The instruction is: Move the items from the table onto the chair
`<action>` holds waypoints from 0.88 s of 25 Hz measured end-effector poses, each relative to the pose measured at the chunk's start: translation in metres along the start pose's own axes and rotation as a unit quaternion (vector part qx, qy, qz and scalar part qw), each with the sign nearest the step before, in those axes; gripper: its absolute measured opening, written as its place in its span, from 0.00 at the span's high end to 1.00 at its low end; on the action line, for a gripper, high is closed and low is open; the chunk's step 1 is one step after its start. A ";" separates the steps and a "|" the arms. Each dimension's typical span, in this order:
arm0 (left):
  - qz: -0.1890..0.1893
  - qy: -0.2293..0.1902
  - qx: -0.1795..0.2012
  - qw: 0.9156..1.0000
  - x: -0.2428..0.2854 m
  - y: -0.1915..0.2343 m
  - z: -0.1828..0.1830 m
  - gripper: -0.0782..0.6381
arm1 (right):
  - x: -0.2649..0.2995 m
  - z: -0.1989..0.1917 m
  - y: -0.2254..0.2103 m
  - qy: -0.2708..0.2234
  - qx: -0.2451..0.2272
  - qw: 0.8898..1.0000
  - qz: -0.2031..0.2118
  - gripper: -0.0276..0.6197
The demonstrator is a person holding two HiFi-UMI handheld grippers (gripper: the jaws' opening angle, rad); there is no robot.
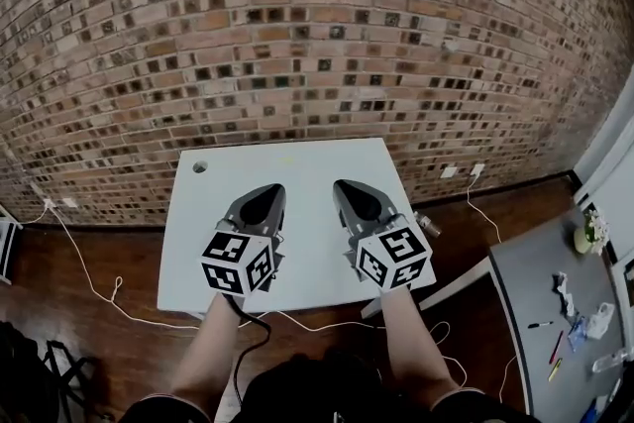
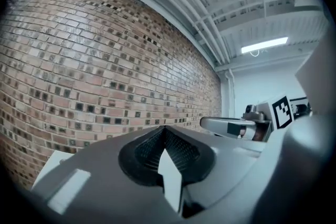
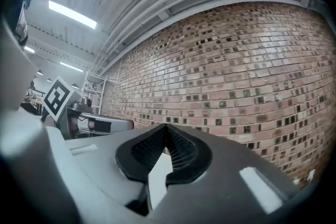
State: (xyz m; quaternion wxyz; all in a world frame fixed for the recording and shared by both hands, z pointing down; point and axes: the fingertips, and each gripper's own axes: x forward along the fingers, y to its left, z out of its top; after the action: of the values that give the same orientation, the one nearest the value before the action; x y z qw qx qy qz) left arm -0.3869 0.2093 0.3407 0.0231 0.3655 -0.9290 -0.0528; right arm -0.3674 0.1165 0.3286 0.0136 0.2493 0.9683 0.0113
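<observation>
Both grippers lie side by side on a white table (image 1: 297,163), pointing at the brick wall. My left gripper (image 1: 265,196) is shut, its jaws meeting at the tip with nothing between them (image 2: 164,128). My right gripper (image 1: 349,188) is shut and empty as well (image 3: 167,127). Each gripper view shows the other gripper off to the side, and the table top around them shows only a small round hole (image 1: 199,167). No chair is in view. Small items, among them pens (image 1: 557,347) and a crumpled white thing (image 1: 563,287), lie on a grey table (image 1: 540,263) at the right.
The brick wall (image 1: 317,35) stands just behind the white table. White cables (image 1: 94,287) trail over the dark wooden floor on both sides. A small metallic object (image 1: 428,224) sits by the table's right edge. A dark bag (image 1: 40,367) is at the lower left.
</observation>
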 end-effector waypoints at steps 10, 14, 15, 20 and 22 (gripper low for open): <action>0.010 0.000 -0.005 1.000 0.000 0.006 -0.003 0.87 | 0.010 -0.004 0.005 0.013 -0.005 1.000 0.026 0.96; 0.010 -0.002 -0.002 1.000 0.001 0.006 -0.002 0.87 | 0.011 -0.001 0.004 0.006 -0.005 1.000 0.026 0.96; 0.011 -0.003 0.000 1.000 0.001 0.007 -0.002 0.87 | 0.011 0.000 0.004 0.003 -0.005 1.000 0.026 0.96; 0.014 -0.003 0.004 1.000 0.000 0.011 0.000 0.87 | 0.013 0.002 0.004 -0.002 -0.004 1.000 0.026 0.96; 0.013 0.000 0.006 1.000 0.001 0.011 -0.001 0.87 | 0.014 0.003 0.004 -0.003 -0.003 1.000 0.027 0.96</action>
State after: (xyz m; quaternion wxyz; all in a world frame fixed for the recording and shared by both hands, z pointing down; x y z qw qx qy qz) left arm -0.3946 0.2165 0.3429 0.0213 0.3532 -0.9342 -0.0467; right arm -0.3776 0.1267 0.3258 0.0173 0.2749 0.9612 0.0135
